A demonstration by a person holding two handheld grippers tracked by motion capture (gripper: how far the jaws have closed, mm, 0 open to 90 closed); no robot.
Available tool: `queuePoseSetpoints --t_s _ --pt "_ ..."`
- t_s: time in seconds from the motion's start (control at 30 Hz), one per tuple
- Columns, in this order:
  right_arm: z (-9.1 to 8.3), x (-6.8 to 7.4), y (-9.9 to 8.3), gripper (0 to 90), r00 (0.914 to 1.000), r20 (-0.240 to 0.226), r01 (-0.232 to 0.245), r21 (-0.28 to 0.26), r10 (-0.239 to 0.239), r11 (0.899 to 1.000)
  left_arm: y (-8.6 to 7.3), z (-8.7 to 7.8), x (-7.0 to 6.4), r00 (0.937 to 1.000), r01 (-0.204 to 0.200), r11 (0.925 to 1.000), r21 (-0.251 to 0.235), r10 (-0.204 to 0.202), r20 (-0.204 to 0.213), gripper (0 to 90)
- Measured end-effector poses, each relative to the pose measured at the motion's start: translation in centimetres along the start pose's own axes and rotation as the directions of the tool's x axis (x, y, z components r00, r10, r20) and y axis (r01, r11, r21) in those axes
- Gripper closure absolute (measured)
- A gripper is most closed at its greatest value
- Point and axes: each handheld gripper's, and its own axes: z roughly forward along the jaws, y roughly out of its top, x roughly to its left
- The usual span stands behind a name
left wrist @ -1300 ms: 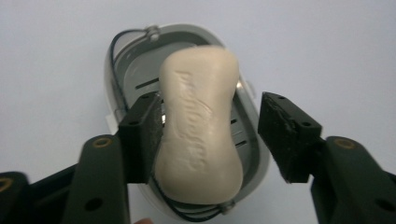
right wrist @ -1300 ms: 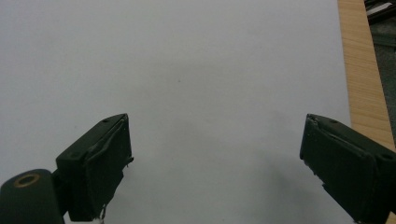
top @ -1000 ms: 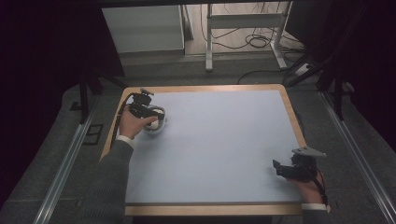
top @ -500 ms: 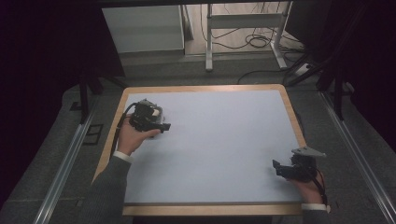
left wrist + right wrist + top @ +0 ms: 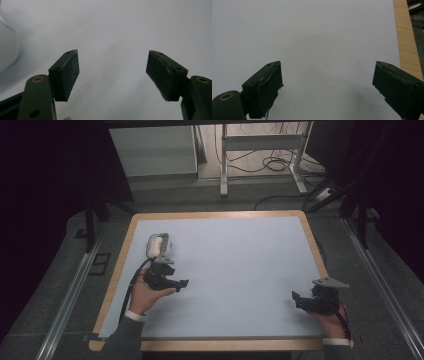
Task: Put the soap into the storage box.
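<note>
Pale blue mat (image 5: pixel 235 270) on a wood-edged table (image 5: pixel 310 237), dark room, cables on the floor. Left gripper (image 5: pixel 172 282) and right gripper (image 5: pixel 300 301) both gape wide, holding nothing; a white object (image 5: pixel 157 245) lies near the left one.

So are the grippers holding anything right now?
No. The left gripper and the right gripper are both open, and the white object lies on the table.

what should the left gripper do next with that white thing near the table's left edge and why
Probably swing the left gripper back toward the small white rounded object and line its jaws up around it. The jaws stand wide open with nothing between them, pointing away over the bare pale blue table mat, while the object lies apart, just beyond the hand. The right gripper rests open, far off.
</note>
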Motion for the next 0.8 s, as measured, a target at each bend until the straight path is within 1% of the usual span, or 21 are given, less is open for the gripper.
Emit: queuePoseSetpoints --t_s 0.13,0.23,0.27,0.37,0.43,0.57,0.8 --pt "0.0 0.1 0.0 8.6 1.0 -0.002 -0.001 0.0 0.001 1.0 -1.7 0.3 -0.4 0.9999 0.012 0.9999 0.007 -0.012 -0.001 26.6" --pt "-0.1 0.1 0.0 8.6 1.0 0.0 0.0 0.0 0.0 1.0 -2.9 0.2 -0.5 0.9997 0.026 0.9997 0.0 -0.026 0.002 26.4" --pt "0.0 0.2 0.0 8.6 1.0 -0.001 0.001 0.0 -0.001 1.0 -3.2 0.1 -0.5 0.9993 0.037 0.9993 -0.006 -0.037 0.006 26.2" --pt "0.0 0.3 0.1 8.6 1.0 -0.001 0.006 0.004 -0.006 1.0 -4.1 0.1 -0.4 0.9978 0.067 0.9976 -0.021 -0.067 0.003 26.0" --pt "0.0 0.4 0.1 8.6 0.9999 0.008 0.01 -0.012 -0.01 1.0 -4.3 0.2 -0.4 0.998 0.062 0.9979 -0.014 -0.063 -0.004 25.9" --pt "-0.3 0.4 0.3 8.6 0.9998 0.015 0.015 -0.044 -0.014 0.999 -4.5 0.4 -0.4 0.9978 0.066 0.9978 -0.013 -0.066 -0.001 25.5" --pt "-0.3 0.5 0.3 8.6 0.9998 0.011 0.016 -0.047 -0.015 0.999 -4.8 0.3 -0.1 0.9974 0.072 0.9973 -0.012 -0.072 -0.006 24.6"
